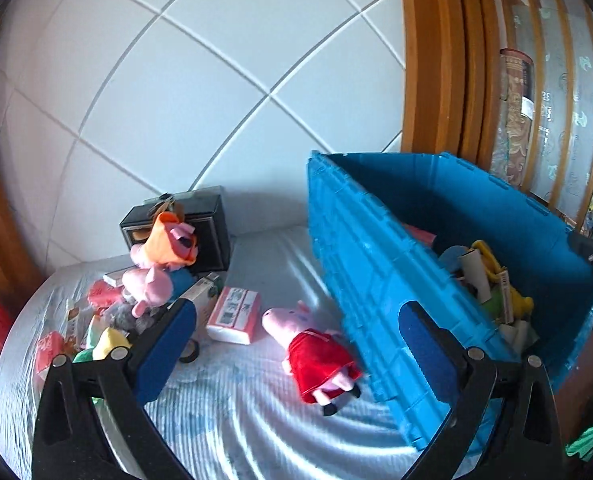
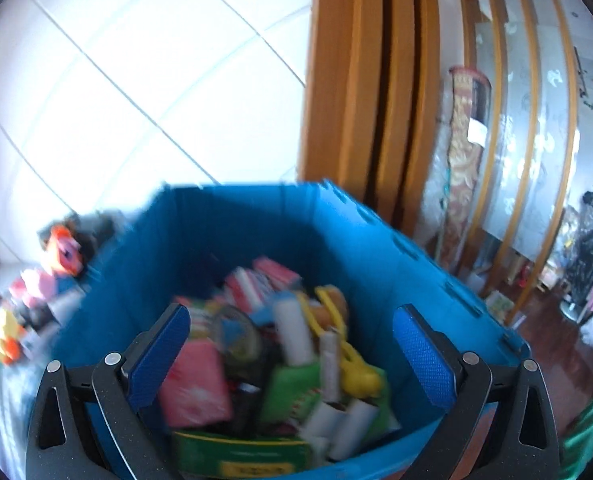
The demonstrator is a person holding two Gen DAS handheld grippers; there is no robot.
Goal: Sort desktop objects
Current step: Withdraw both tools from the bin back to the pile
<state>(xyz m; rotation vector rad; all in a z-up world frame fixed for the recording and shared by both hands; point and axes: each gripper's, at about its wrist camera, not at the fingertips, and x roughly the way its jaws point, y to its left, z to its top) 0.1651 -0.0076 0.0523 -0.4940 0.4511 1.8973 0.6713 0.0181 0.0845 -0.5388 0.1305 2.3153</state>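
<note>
Over on the far left of the table (image 1: 224, 420), a messy pile of toys and small boxes (image 1: 108, 312) is seen, topped by a pink plush in an orange outfit (image 1: 168, 240) that leans against a black box (image 1: 200, 220) by the tiled wall (image 1: 176, 80). A pink-and-white tissue pack (image 1: 234, 314) is lying just right of the pile, flat on the pale striped cover. Next comes a pig plush in a red dress (image 1: 312, 352), laid on its back just beside the blue crate (image 1: 376, 280), feet toward the near edge. The left gripper (image 1: 292, 340) is held wide open above that plush, nothing pinched between its blue pads (image 1: 168, 344).

Further right, the crate is seen from the right wrist view, pretty blurry, stuffed with red packets (image 2: 196, 392), a green packet (image 2: 292, 388), white tubes (image 2: 296, 332) and something yellow (image 2: 352, 364). The right gripper (image 2: 292, 360) is held over the crate's inside, jaws spread apart, with nothing gripped. A wooden door frame (image 2: 376, 80) is seen beyond the crate.
</note>
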